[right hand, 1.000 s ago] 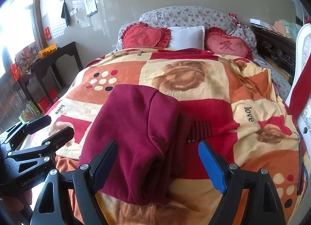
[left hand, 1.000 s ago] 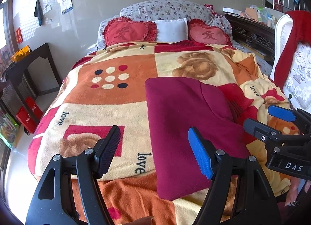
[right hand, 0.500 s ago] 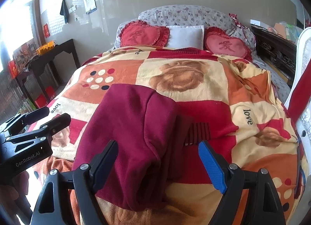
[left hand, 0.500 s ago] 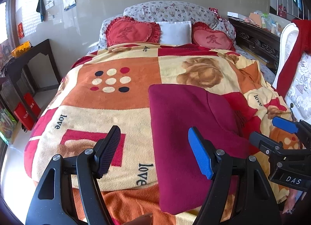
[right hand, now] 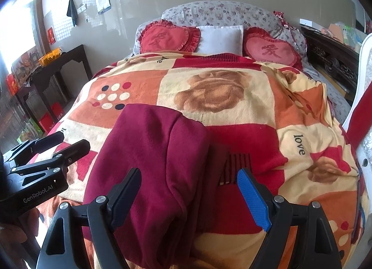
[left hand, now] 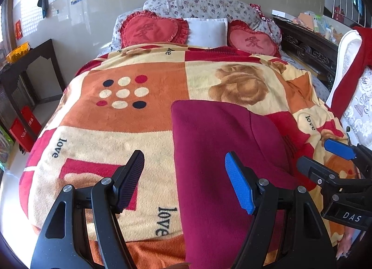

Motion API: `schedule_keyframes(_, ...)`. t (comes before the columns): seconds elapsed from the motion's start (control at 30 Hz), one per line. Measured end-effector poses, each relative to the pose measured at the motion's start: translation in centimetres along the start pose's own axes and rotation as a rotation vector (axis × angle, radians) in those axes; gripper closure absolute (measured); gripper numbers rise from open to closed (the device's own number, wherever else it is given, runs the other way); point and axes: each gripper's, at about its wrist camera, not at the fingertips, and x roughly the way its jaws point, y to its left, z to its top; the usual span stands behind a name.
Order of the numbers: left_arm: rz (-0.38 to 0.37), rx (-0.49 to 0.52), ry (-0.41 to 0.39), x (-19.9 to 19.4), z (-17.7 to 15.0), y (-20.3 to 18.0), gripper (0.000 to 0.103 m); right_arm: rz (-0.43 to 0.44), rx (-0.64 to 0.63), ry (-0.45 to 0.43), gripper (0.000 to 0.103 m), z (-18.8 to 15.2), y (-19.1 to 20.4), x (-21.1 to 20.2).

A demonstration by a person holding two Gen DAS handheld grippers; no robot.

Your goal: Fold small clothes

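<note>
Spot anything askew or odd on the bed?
Nothing damaged or spilled. The maroon garment lies folded on the blanket, though its near end overhangs the bed's foot and the right side looks bunched.

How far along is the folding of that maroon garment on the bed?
Done: the maroon garment lies on the patterned blanket as a long panel, one side already folded over the middle. In hand: nothing; the left gripper and right gripper both hover with jaws open above its near end. Left: probably folding it crosswise into a compact stack.
</note>
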Motion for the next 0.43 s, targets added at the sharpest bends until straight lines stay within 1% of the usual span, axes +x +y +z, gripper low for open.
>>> schedule_keyframes(0.2,-0.006,-0.001,0.009,0.9,0.1,0.1,0.03,0.0,0.002,0.017,0.02,0.2,-0.2,0.9)
schedule_keyframes(0.37,-0.002,0.013,-0.005,1.3,0.1,0.1,0.03,0.0,0.007,0.036,0.02,0.0,-0.5,1.8)
schedule_keyframes(0.43,-0.002,0.014,0.001,1.8,0.2,0.3,0.03,-0.002,0.01,0.042,0.02,-0.1,-0.7,2.1)
